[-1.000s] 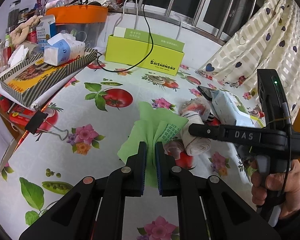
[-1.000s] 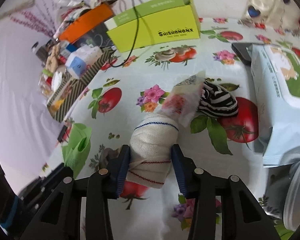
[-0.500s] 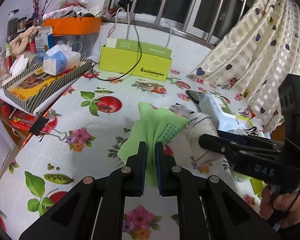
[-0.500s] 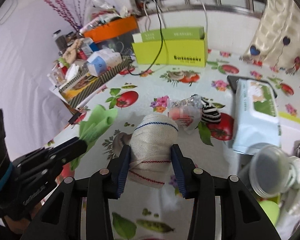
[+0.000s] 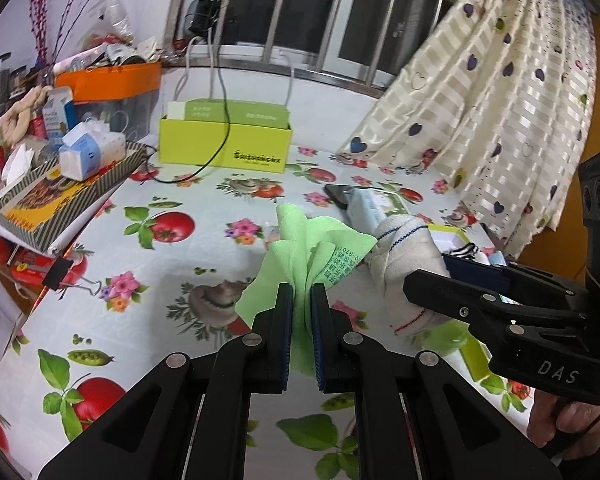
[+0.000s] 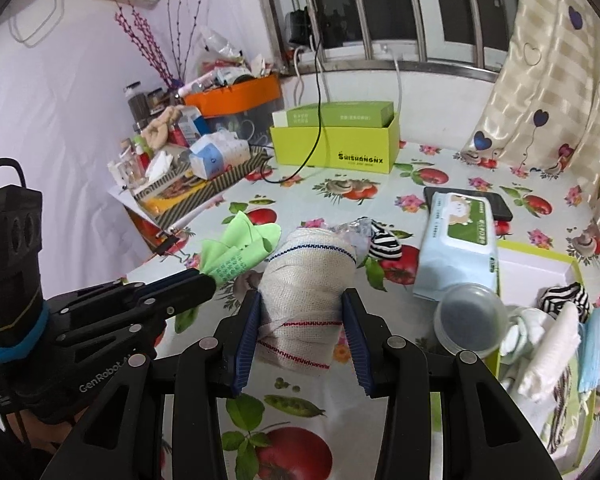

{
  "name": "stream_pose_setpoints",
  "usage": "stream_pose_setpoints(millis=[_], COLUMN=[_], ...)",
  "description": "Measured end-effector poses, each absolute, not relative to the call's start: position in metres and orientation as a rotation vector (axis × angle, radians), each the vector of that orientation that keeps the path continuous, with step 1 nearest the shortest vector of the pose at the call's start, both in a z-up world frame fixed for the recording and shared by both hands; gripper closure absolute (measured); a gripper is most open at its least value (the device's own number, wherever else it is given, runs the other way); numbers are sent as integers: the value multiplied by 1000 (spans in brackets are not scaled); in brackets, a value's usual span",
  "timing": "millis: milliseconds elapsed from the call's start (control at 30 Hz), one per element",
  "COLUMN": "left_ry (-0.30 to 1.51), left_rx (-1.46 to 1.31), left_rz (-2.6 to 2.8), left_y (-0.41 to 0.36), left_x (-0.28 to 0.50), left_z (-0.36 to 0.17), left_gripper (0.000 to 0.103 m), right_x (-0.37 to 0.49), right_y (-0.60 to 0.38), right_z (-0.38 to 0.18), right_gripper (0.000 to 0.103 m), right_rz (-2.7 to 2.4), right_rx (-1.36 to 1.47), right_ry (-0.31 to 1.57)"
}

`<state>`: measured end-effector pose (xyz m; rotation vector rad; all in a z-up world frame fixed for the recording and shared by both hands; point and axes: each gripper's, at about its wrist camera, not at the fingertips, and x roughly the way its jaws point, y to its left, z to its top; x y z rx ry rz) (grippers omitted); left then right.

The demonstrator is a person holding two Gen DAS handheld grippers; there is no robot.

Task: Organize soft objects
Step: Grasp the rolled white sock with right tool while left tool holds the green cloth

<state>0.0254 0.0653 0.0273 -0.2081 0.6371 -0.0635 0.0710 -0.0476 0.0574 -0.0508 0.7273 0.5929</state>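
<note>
L gripper (image 5: 302, 300) is seen clamped tight on a green cloth (image 5: 300, 248), jaws nearly together w/ the fabric pinched betw. the pads; the cloth fans out above the fingertips, a printed label visible on one fold, and is held clear of the table (image 5: 172, 304). In the right wrist view the same cloth (image 6: 240, 248) is seen sticking out of the L gripper (image 6: 204, 280) at left.

R gripper (image 6: 302, 312) is held about half open, its blue pads pressed on both sides of a rolled beige cloth (image 6: 306, 280) w/ blue and red stitch lines; the roll is gripped upright-ish and lifted off the table (image 6: 460, 184). In the left wrist view the roll (image 5: 404, 256) is seen just beside the green cloth, nearly touching it, w/ the R gripper (image 5: 436, 276) coming in from the right.

Behind the roll, a striped sock (image 6: 384, 242) and a crinkled plastic packet (image 6: 352, 226) are left lying on the flowered tablecloth. A wet-wipes pack (image 6: 456, 248) is laid to the right, partly over a dark phone (image 6: 496, 200). At far right a lime-edged tray (image 6: 540, 256) is seen holding a 2nd striped sock (image 6: 564, 296), white folded cloths (image 6: 548, 348) and a blue mask (image 6: 592, 348); a clear round lid (image 6: 470, 318) sits at its near-left edge. A lime-green box (image 6: 336, 148) stands by the window wall.
</note>
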Motion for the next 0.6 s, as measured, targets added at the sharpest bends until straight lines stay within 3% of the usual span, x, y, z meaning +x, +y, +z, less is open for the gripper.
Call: stream_pose_setpoints(millis=[600], left_ry=[626], left_rx=[-154], left_rz=[-117], left_y=[29], left_x=[30], left_z=[41], left_gripper=[94], right_x=[59], right_y=[-81], right_z=[70], right_gripper=[63], right_rz=[563], right_rx=[-25], right_ry=[685])
